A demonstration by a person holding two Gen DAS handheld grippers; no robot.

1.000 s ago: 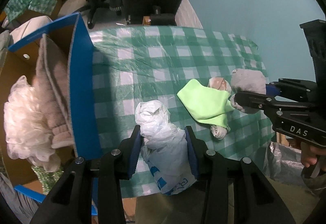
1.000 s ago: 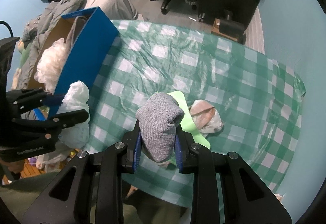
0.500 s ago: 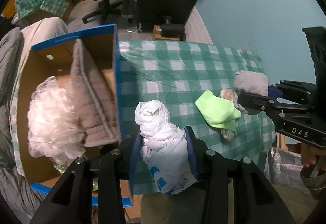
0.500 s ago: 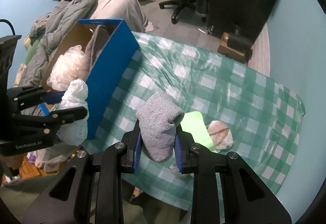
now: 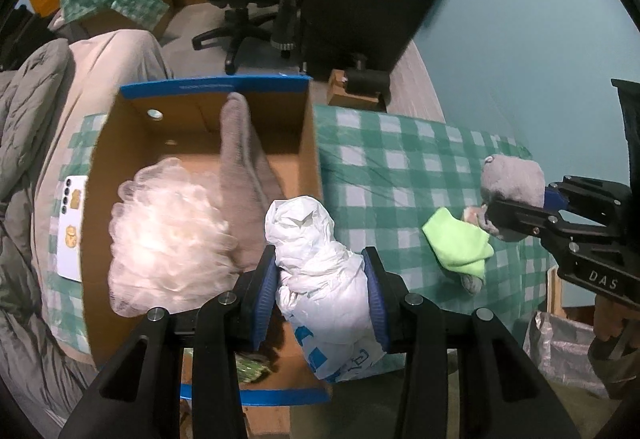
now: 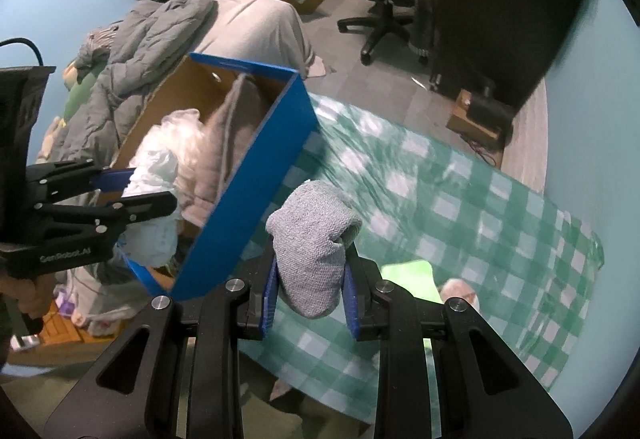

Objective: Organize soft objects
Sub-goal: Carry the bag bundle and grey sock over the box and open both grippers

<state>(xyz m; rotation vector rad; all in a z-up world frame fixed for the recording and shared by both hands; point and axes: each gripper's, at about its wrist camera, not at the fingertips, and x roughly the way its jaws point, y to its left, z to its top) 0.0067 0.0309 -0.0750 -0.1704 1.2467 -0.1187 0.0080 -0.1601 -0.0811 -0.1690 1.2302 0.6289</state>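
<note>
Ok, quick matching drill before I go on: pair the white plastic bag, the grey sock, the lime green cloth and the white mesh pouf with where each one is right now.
Things:
1. white plastic bag
2. grey sock
3. lime green cloth
4. white mesh pouf

Places:
A. lying on the checked tablecloth
B. inside the cardboard box
C. clamped in the left gripper
D. clamped in the right gripper

Pairs: 1-C, 2-D, 3-A, 4-B

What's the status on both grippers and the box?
Left gripper shut on white plastic bag, over the box. Right gripper shut on grey cloth, beside the box's blue wall. Nothing in the way.
</note>
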